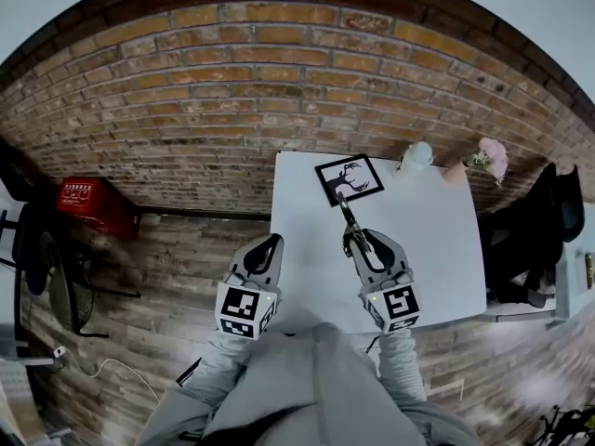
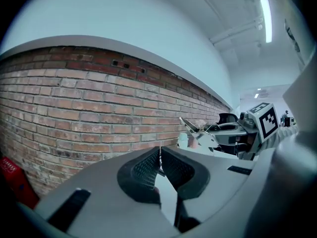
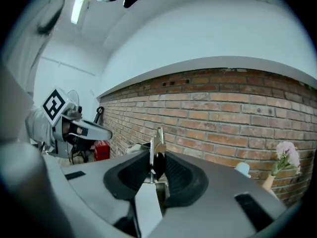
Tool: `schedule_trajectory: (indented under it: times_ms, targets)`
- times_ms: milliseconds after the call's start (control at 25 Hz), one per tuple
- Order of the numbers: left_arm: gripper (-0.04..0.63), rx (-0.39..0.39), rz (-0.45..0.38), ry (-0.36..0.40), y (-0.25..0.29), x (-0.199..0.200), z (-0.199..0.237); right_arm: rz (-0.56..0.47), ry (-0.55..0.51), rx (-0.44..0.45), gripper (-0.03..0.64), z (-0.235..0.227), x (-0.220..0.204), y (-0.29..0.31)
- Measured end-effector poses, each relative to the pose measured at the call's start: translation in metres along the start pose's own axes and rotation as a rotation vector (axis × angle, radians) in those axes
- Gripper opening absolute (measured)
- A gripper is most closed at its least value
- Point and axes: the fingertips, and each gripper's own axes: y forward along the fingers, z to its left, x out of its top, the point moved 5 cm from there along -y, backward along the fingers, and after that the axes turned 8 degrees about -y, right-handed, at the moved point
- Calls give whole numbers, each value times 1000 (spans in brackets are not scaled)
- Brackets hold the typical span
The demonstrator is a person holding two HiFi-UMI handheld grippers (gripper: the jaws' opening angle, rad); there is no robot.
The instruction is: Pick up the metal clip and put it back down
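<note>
The metal clip (image 1: 348, 214) is a slim shiny piece held up off the white table (image 1: 437, 249). My right gripper (image 1: 354, 237) is shut on it, and its free end points toward the framed picture. In the right gripper view the clip (image 3: 157, 148) stands upright between the two dark pads, with the gripper (image 3: 157, 168) pressing on its lower part. From the left gripper view the clip (image 2: 190, 127) sticks out of the right gripper at the right. My left gripper (image 1: 272, 242) hovers at the table's left edge; its jaws (image 2: 160, 162) meet at the tips with nothing between them.
A black-framed picture (image 1: 349, 178) lies at the table's far side. A pale small vase (image 1: 417, 156) and pink flowers (image 1: 490, 156) stand at the far right corner. A brick wall runs behind, a red crate (image 1: 88, 203) sits far left, and a black chair (image 1: 548, 221) stands right.
</note>
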Motion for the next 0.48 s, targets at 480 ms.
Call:
schedule_trajectory:
  times_ms: [480]
  targets:
    - [34,-3,-55,-15,-15,19,-16,-147,150,4,103,-23,15,-50]
